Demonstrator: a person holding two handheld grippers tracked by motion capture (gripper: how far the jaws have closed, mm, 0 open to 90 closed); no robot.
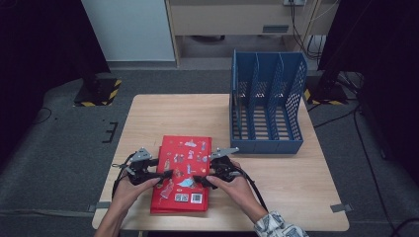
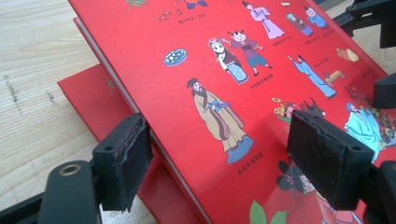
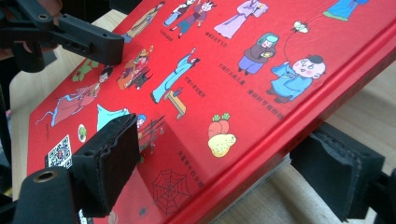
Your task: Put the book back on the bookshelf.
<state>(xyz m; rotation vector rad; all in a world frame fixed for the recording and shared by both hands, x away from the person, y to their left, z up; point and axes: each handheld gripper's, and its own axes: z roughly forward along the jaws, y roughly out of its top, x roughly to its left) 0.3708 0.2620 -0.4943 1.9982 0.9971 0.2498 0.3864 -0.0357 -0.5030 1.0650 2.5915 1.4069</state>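
Observation:
A red hardcover book [image 1: 184, 165] with cartoon figures lies on a second red book [image 2: 86, 100] on the wooden table [image 1: 291, 182]. My left gripper [image 1: 165, 174] is at the top book's left edge, which is raised a little off the lower book. In the left gripper view its jaws [image 2: 224, 161] are closed on that edge, one pad under the pages and one on the cover. My right gripper [image 1: 200, 178] straddles the spine side [image 3: 224, 168]. One pad hovers over the cover and the other sits below the spine with a gap.
A blue three-slot file rack [image 1: 267, 98] stands at the table's back right, its open side facing the books. Bare wood lies to the right of the books. Black stands and cables sit on the grey floor around the table.

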